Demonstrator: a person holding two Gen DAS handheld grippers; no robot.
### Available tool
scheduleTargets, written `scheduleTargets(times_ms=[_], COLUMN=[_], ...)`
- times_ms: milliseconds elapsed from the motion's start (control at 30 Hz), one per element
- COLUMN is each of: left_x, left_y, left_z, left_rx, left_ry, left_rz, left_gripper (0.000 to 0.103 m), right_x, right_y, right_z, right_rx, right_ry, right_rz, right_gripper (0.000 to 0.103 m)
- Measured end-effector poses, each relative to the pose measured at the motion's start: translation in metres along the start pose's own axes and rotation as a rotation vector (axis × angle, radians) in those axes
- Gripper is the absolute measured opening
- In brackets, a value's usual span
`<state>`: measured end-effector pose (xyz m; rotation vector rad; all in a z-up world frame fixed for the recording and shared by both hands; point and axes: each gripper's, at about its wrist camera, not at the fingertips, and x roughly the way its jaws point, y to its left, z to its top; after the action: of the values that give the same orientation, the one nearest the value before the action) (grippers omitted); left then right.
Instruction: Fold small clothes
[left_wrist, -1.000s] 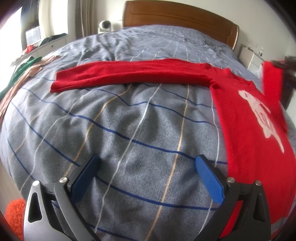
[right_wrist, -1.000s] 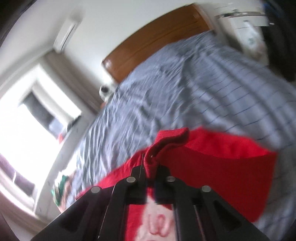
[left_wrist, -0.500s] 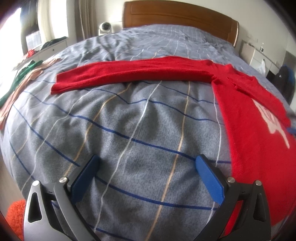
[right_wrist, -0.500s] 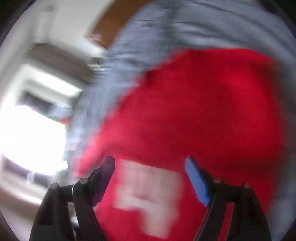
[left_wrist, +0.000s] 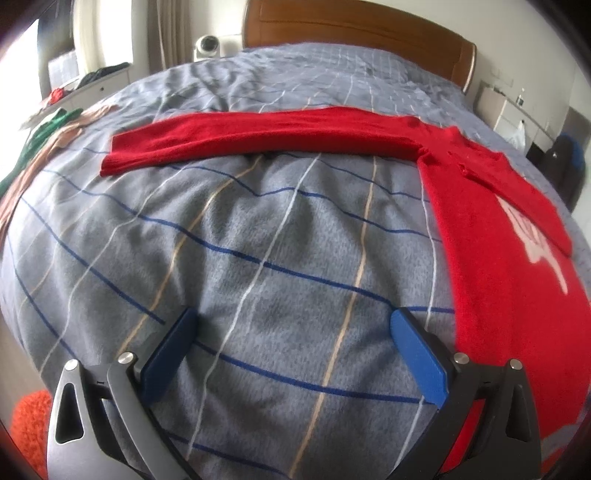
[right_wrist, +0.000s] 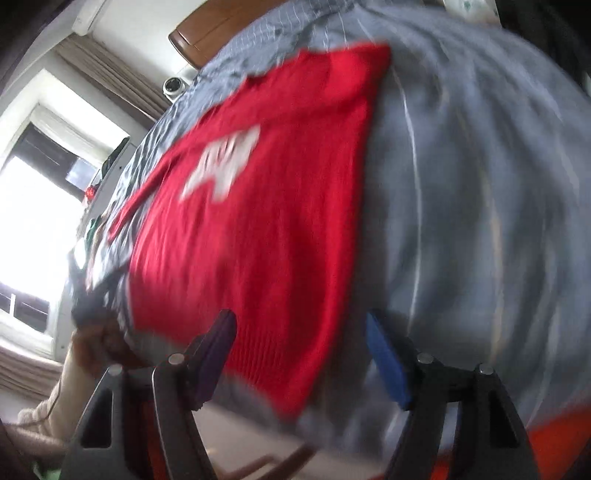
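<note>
A red sweater with a white print lies flat on the grey checked bedspread. One long sleeve stretches out to the left. The other sleeve lies folded over the body at the right. My left gripper is open and empty, low over the bedspread left of the sweater's hem. In the blurred right wrist view the sweater fills the middle. My right gripper is open and empty over the hem's right corner at the bed's near edge.
A wooden headboard stands at the far end. Green and beige clothes lie at the bed's left edge, near a white dresser. A nightstand is at the far right. An orange rug lies below the bed.
My right gripper let go of the sleeve it held up, opened, and swung down to the sweater's hem. The sleeve now lies folded over the body. The left gripper stayed put.
</note>
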<state>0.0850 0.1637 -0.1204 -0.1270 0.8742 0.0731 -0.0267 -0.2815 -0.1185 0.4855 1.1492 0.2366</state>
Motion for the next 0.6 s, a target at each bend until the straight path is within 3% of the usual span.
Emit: scheduleTargets(times_ms=[67,133,200,233,333,433,500,600], left_x=[0.0,-0.001,-0.001,-0.002,-0.002,-0.003,-0.003,-0.003], left_y=[-0.002,-0.003,-0.002,-0.002,-0.002,-0.002,-0.003,-0.003], left_z=[-0.001,-0.002,-0.002,-0.002,-0.003,-0.003,-0.003,-0.004], left_rx=[0.004,0.009,0.009,0.01,0.008,0.012,0.01,0.011], left_ry=[-0.006,-0.01,-0.009,-0.008,-0.009,-0.012,-0.011,-0.012], left_rz=[0.012,0.015,0.01,0.008,0.013,0.017,0.015,0.019], left_gripper=[0.103,0.103,0.103,0.103,0.103,0.103,0.103,0.103], right_x=[0.008,0.016,0.012,0.011,0.007,0.004,-0.002,-0.023], right_y=[0.002,0.001,-0.005,-0.008,-0.017,-0.014,-0.01,-0.002], right_z=[-0.012,-0.018,-0.024,-0.024,-0.025,-0.031,-0.034,-0.032], right_rx=[0.013,0.028,0.032,0.039,0.073,0.048,0.053,0.031], right_ry=[0.001,0.0,0.014,0.02,0.026,0.013,-0.001,-0.102], right_rz=[0.006,-0.014,-0.098,-0.119,-0.14,-0.181,-0.177,-0.213], right_gripper=[0.067,0.048,0.011,0.01,0.007,0.01,0.029,0.05])
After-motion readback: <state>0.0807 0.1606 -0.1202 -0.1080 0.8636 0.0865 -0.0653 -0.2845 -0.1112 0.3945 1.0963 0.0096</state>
